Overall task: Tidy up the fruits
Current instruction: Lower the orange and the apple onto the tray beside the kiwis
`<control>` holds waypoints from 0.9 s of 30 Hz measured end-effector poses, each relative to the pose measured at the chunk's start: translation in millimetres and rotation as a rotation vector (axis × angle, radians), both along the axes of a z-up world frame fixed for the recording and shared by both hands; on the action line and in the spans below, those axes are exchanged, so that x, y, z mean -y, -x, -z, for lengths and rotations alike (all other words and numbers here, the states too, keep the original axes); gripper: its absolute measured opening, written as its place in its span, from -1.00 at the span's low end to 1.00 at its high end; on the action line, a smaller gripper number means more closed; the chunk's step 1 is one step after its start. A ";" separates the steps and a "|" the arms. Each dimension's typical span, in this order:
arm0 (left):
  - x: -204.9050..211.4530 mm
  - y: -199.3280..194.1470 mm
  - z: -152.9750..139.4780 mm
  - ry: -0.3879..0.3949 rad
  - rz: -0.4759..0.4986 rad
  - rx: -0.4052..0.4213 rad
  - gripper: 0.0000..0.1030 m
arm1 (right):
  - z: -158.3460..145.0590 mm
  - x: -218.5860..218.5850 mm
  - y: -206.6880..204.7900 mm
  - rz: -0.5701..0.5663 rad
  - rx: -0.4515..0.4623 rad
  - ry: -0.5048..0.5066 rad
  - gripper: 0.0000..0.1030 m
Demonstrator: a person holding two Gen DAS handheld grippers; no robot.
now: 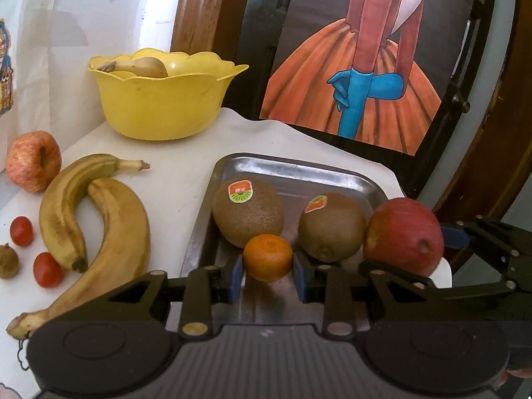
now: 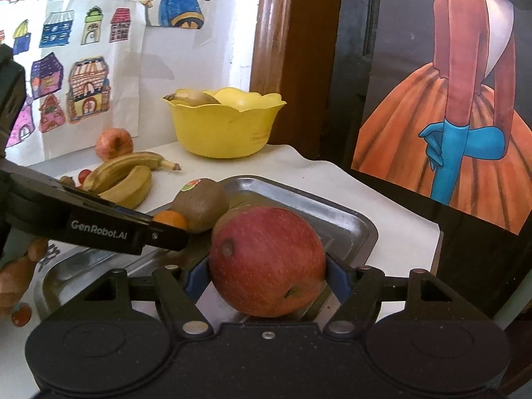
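Observation:
My left gripper [image 1: 267, 267] is shut on a small orange mandarin [image 1: 267, 257], its blue pads pressing both sides just above the near end of a steel tray [image 1: 299, 169]. Two brown kiwis with stickers, one on the left [image 1: 247, 211] and one on the right [image 1: 332, 226], lie in the tray right behind the mandarin. My right gripper [image 2: 267, 277] is shut on a big red apple [image 2: 266, 261] over the tray's [image 2: 349, 219] right side. In the left wrist view that apple [image 1: 404, 234] hangs beside the right kiwi.
A yellow scalloped bowl [image 1: 159, 99] holding a banana stands at the back. Left of the tray lie two bananas [image 1: 99, 219], another apple [image 1: 33, 161], two cherry tomatoes [image 1: 21, 231] and a small brown fruit [image 1: 7, 261]. A painting [image 1: 359, 76] leans behind the table's far edge.

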State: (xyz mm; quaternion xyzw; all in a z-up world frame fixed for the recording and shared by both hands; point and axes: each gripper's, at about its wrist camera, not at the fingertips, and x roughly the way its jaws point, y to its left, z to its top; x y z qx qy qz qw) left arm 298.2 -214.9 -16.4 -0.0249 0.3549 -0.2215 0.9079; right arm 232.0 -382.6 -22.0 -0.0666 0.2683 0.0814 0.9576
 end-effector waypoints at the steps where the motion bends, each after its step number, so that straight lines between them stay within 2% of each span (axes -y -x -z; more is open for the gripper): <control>1: 1.3 -0.6 0.0 -0.001 0.002 0.003 -0.32 | 0.9 0.6 -2.6 0.004 -0.001 -0.001 0.41; 12: 7.0 -2.8 3.0 -0.003 0.002 0.017 -0.32 | 10.3 8.4 -14.8 0.047 -0.014 -0.014 0.41; 27: 3.2 -1.1 2.7 -0.010 -0.019 0.007 -0.30 | 11.4 9.9 -10.5 0.052 -0.002 -0.041 0.47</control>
